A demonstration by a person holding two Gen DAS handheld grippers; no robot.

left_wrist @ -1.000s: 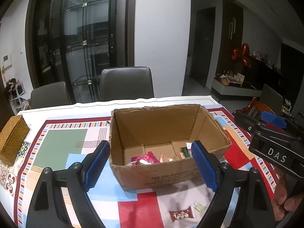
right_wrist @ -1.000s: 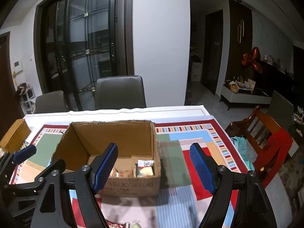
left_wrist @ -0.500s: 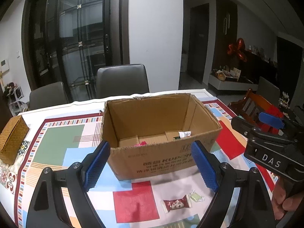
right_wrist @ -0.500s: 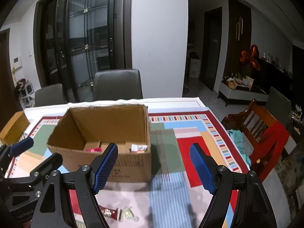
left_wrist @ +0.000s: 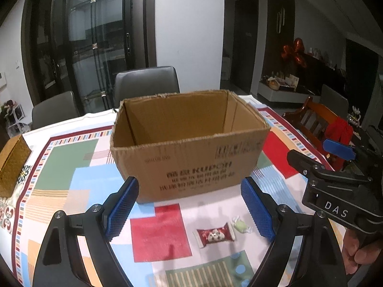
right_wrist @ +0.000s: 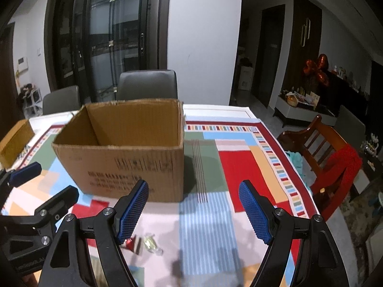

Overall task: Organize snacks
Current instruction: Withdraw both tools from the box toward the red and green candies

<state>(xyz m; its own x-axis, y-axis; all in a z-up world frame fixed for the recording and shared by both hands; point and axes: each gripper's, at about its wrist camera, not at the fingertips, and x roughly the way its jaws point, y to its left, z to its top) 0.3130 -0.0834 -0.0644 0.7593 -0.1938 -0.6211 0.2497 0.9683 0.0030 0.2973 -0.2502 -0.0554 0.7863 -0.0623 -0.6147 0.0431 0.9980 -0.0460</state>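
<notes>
Open cardboard box point(left_wrist: 189, 153) upright on the patterned tablecloth point(left_wrist: 71, 179), printed side toward both cameras, contents hidden behind the near wall. In front of the box, on the cloth: red snack point(left_wrist: 214, 234) lying flat, pale green candy point(left_wrist: 241, 224) just beside it on the right, apart from the box. Left gripper point(left_wrist: 189, 211) spread wide, blue pads point(left_wrist: 122, 206) empty, hovering above the cloth with the snack and candy between the fingers but lower in view, not touched. Right gripper point(right_wrist: 194, 211) likewise spread wide and empty, aimed past the box's right corner; same candy point(right_wrist: 150, 241) near its left finger, red snack point(right_wrist: 131, 242) partly hidden behind that finger. Right gripper also seen at the right edge of the left view, held in a hand point(left_wrist: 356, 256). Woven box point(left_wrist: 12, 162) at the far left of the table. Grey chairs point(left_wrist: 146, 83) behind the table, wooden chair point(right_wrist: 320, 150) with red cloth to the right.
</notes>
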